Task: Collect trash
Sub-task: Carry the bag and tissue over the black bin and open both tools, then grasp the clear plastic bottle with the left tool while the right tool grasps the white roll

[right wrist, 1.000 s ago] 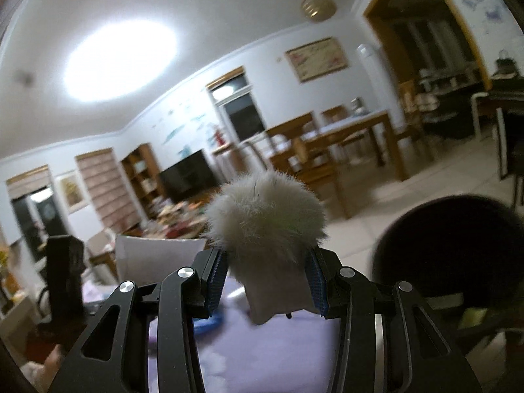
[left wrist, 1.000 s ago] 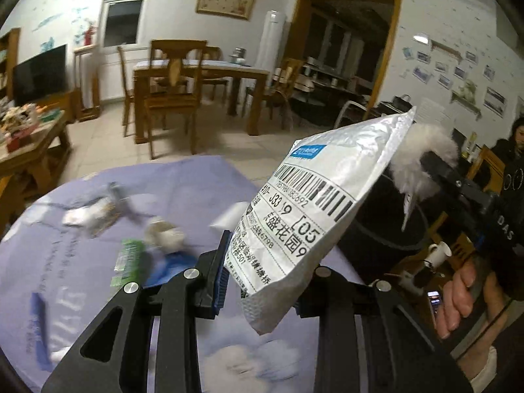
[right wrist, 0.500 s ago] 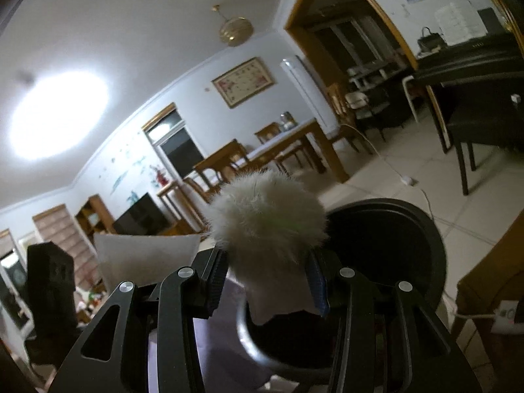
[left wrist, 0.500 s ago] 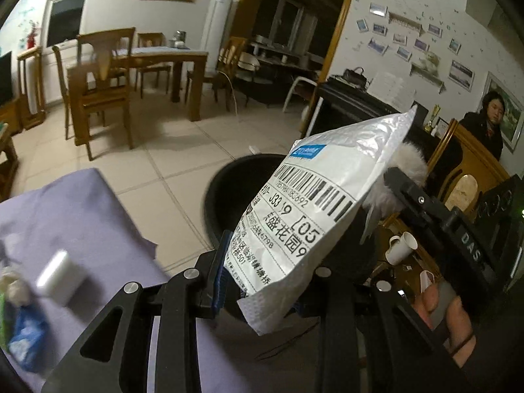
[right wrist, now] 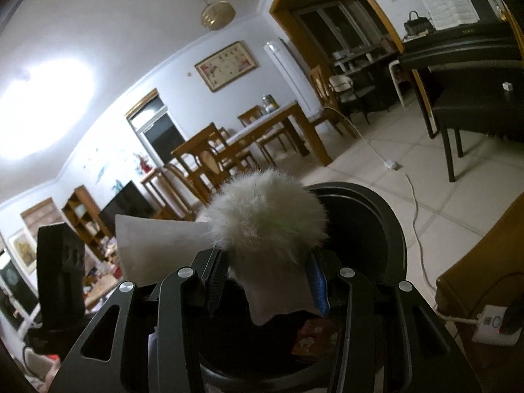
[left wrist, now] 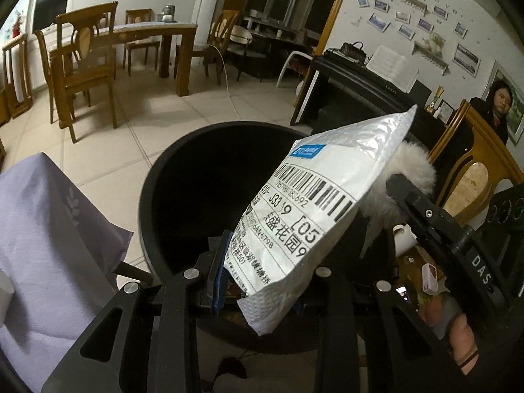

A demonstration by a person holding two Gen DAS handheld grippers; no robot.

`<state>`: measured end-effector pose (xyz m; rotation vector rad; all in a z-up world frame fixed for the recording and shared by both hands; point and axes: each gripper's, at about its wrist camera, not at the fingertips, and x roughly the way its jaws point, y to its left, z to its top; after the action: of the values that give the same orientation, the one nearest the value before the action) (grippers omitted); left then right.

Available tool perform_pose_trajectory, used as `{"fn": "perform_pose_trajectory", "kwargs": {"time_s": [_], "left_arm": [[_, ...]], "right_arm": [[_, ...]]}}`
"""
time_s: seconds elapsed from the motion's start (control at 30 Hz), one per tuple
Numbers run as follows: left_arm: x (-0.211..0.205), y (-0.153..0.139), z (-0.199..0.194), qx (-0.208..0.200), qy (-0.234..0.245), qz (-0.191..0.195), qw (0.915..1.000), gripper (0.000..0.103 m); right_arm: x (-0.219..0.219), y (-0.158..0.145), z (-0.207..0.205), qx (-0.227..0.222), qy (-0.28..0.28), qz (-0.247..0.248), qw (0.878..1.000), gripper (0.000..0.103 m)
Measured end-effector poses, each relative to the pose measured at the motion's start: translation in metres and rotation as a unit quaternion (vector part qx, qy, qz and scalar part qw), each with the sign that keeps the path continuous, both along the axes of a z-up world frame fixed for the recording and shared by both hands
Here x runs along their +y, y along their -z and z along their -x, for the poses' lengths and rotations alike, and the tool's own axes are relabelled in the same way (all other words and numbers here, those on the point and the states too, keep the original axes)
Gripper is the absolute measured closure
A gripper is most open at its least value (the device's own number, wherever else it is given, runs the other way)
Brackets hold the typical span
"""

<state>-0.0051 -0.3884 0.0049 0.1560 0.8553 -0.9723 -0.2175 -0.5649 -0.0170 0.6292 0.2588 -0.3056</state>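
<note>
My left gripper (left wrist: 258, 281) is shut on a white mailer bag (left wrist: 314, 216) with a barcode label, held tilted over the round black trash bin (left wrist: 170, 177). My right gripper (right wrist: 267, 281) is shut on a fluffy white pompom (right wrist: 267, 216) with a grey cloth end, above the same black bin (right wrist: 386, 226). In the left wrist view the pompom (left wrist: 412, 177) peeks out behind the bag, and the right gripper's black body shows at the right with a hand under it. The bag's plain back (right wrist: 157, 245) shows at the left in the right wrist view.
A lilac tablecloth corner (left wrist: 49, 235) hangs at the bin's left. Wooden dining table and chairs (left wrist: 98, 52) stand across the tiled floor. A piano (left wrist: 360, 95) and a seated person (left wrist: 494, 108) are at right. A white cable (right wrist: 409, 183) runs over the floor.
Both grippers swung away from the lilac-covered table and sank toward the black bin, which now fills the lower middle of both views. Bag and pompom stay gripped.
</note>
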Motion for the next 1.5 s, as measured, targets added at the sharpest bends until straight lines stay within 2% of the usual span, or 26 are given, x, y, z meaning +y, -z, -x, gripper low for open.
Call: {"fn": "perform_pose_trajectory", "kwargs": {"time_s": [0.1, 0.17, 0.23, 0.27, 0.3, 0.37, 0.43, 0.73, 1.0, 1.2, 1.33, 1.5], "left_arm": [[-0.005, 0.004, -0.001, 0.005, 0.001, -0.003, 1.0, 0.072], [-0.008, 0.005, -0.002, 0.003, 0.002, -0.009, 1.0, 0.069], [-0.014, 0.006, -0.002, 0.0, 0.005, -0.022, 0.9997, 0.067], [-0.013, 0.006, -0.001, -0.006, 0.0, -0.029, 0.9996, 0.054], [-0.011, 0.005, -0.001, -0.011, -0.006, -0.03, 0.9995, 0.032], [-0.004, -0.001, 0.0, -0.031, -0.018, -0.022, 0.9991, 0.013], [0.002, -0.005, 0.001, -0.045, -0.022, -0.022, 0.9985, 0.013], [0.055, -0.028, -0.003, -0.056, -0.05, -0.011, 0.9971, 0.013], [0.146, -0.041, -0.029, -0.048, -0.123, 0.008, 0.9912, 0.013], [0.232, -0.043, -0.073, -0.037, -0.217, 0.014, 0.9754, 0.013], [0.278, -0.033, -0.111, -0.02, -0.271, 0.007, 0.9624, 0.013], [0.289, -0.021, -0.152, -0.008, -0.294, -0.023, 0.9556, 0.013]], "right_arm": [[0.001, 0.004, -0.006, 0.004, -0.002, -0.002, 1.0, 0.059], [-0.002, 0.008, -0.011, 0.007, -0.006, -0.006, 1.0, 0.055], [-0.003, 0.009, -0.014, 0.009, -0.01, -0.011, 1.0, 0.039], [-0.003, 0.009, -0.013, 0.005, -0.005, -0.01, 1.0, 0.031], [0.0, 0.008, -0.011, 0.002, -0.002, -0.008, 1.0, 0.028], [0.002, 0.006, -0.012, 0.004, -0.004, -0.006, 1.0, 0.026], [0.006, 0.006, -0.013, 0.007, -0.005, -0.005, 1.0, 0.024], [0.046, -0.004, -0.032, 0.029, -0.043, 0.009, 0.999, 0.024], [0.11, -0.024, -0.078, 0.054, -0.111, 0.034, 0.992, 0.024], [0.176, -0.039, -0.122, 0.071, -0.182, 0.055, 0.979, 0.024], [0.221, -0.045, -0.16, 0.092, -0.24, 0.06, 0.965, 0.024], [0.272, -0.05, -0.206, 0.128, -0.29, 0.095, 0.944, 0.026]]}}
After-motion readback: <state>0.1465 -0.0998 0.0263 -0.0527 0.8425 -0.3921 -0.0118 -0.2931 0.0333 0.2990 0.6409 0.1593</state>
